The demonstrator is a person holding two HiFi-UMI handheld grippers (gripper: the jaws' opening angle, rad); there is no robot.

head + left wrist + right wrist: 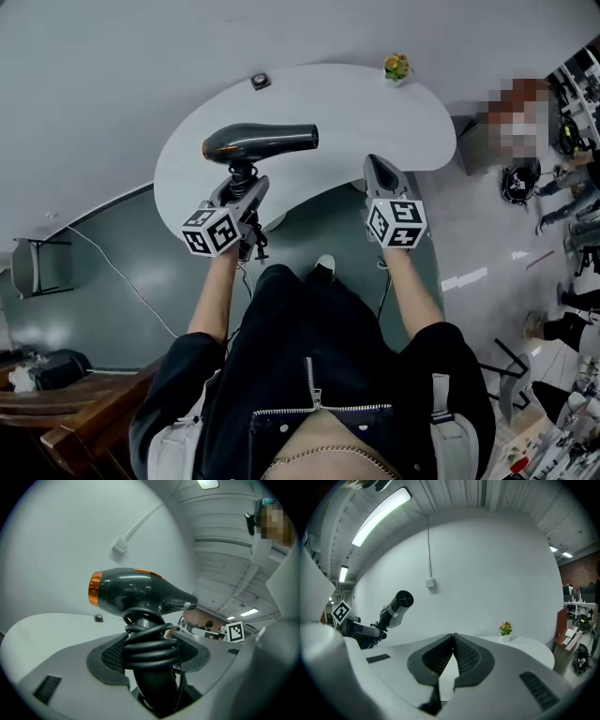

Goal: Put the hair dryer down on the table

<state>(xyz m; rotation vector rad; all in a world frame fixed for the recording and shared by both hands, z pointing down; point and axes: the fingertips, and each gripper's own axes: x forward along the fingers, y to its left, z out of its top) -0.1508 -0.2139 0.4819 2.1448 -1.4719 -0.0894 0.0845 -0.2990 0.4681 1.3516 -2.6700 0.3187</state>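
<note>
**Head view: hair dryer held over the bench, not yet set down**

Your left claw (242,180) is clamped on the handle of the dark grey hair dryer with the orange rear ring (258,142). The barrel lies level, its nozzle pointing to your right, over the near left part of the white rounded bench (328,94). The left gripper view shows why the hold looks secure. The ribbed pads (115,653) press on the handle right where the black coiled cable (147,641) is wound round it, so the claw (150,646) grips cord and handle together. The dryer (140,592) stands upright above them.

The right gripper view shows the dryer raised clear of the bench top, so the task's one step is yet to be done. I judge that lowering it onto its side will settle it better than on the handle end.

Further back on the bench sit a small dark round knob (261,82) and, to the right, a little potted plant with yellow flowers (397,67). Both are well apart from the dryer.

Your right claw (375,162) is closed on nothing, its pads meeting tip to tip (453,641). It is parked over the bench's near right edge, out of the way.
</note>
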